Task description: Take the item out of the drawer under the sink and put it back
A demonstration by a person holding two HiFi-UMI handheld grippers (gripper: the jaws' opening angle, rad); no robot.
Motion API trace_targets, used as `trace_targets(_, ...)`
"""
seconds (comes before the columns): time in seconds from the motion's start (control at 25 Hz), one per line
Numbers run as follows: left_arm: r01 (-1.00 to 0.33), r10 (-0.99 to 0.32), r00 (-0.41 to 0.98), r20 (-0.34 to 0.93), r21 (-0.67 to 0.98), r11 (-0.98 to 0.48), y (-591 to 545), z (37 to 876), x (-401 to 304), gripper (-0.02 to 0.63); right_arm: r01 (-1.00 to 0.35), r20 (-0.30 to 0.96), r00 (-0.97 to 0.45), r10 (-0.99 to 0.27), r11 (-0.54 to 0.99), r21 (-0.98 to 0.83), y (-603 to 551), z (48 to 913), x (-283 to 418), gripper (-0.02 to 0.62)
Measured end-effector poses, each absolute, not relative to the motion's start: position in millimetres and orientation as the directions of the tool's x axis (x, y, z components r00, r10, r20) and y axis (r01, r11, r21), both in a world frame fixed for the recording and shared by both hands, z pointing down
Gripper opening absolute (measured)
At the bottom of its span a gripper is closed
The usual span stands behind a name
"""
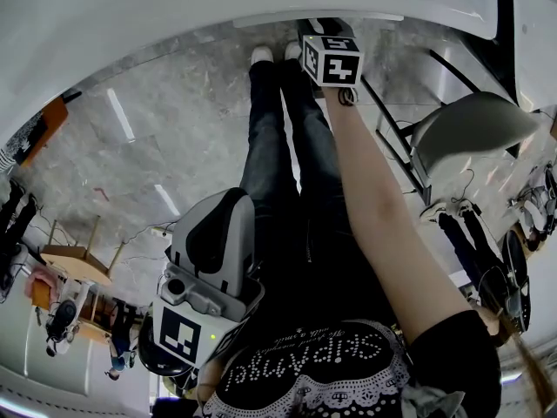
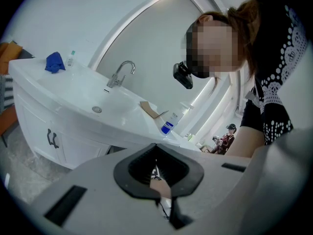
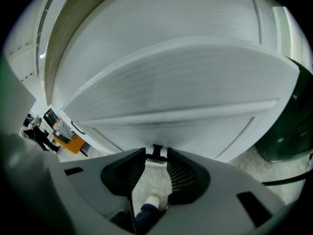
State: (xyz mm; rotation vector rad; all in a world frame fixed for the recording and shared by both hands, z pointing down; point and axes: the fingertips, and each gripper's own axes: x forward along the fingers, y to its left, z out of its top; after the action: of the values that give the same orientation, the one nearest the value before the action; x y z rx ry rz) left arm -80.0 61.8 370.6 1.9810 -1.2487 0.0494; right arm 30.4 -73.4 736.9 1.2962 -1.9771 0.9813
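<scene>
The curved white drawer front (image 3: 171, 87) under the sink fills the right gripper view, and it looks closed. Its small black handle (image 3: 157, 152) sits between the tips of my right gripper (image 3: 156, 156), whose jaws stand tight on either side of it. In the head view my right gripper (image 1: 324, 26) is stretched forward and down to the white vanity (image 1: 174, 11). My left gripper (image 1: 218, 233) hangs back by my left hip; its jaws (image 2: 156, 146) are shut with nothing in them. No item from the drawer is in sight.
From the side, the left gripper view shows the vanity top (image 2: 58, 89) with a faucet (image 2: 121, 74), a blue cloth (image 2: 55, 62), a blue-labelled bottle (image 2: 169, 123) and a cabinet door handle (image 2: 52, 138). A grey chair (image 1: 470, 129) stands to my right. My legs (image 1: 278, 164) stand on marble floor.
</scene>
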Motion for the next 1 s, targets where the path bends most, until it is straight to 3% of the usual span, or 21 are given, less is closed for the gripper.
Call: trace_targets(1.0,-0.754,-0.726,0.56,0.399,0.609,-0.247,59.7,370.2,-75.1,0.005,-0.93,0.787,-0.36,-0.501,0.261,-0.26,-44.7,736.5,36.8,0.145)
